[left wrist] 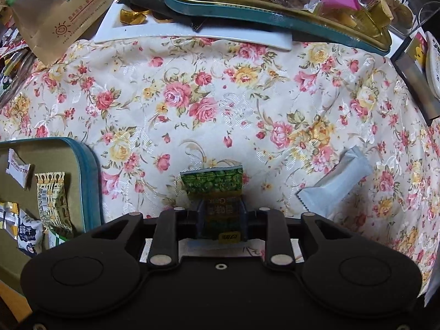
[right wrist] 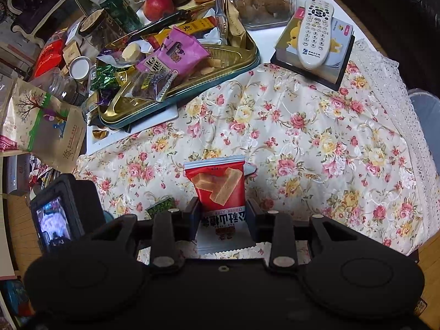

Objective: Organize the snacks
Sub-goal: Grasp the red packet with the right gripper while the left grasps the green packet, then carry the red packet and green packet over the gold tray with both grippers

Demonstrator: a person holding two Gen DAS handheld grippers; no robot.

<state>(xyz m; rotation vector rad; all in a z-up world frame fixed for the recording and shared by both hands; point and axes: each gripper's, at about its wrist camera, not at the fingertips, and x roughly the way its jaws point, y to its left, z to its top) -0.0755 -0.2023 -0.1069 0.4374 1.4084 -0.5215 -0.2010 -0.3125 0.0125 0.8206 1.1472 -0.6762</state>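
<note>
My left gripper (left wrist: 220, 217) is shut on a small green pea snack packet (left wrist: 216, 185), held just above the floral tablecloth. A teal tin (left wrist: 88, 176) at the left holds several small snack packets. A pale grey packet (left wrist: 334, 183) lies on the cloth to the right. My right gripper (right wrist: 223, 214) is shut on a red biscuit packet (right wrist: 220, 184), held above the cloth. The green packet (right wrist: 161, 206) and the left gripper's camera (right wrist: 59, 214) show at the left of the right wrist view.
A gold tray with a teal rim (right wrist: 247, 63) piled with snacks stands at the back. A brown paper bag (right wrist: 46, 129) lies at the back left. A remote (right wrist: 316, 30) rests on a box at the back right. Fruit and jars stand behind.
</note>
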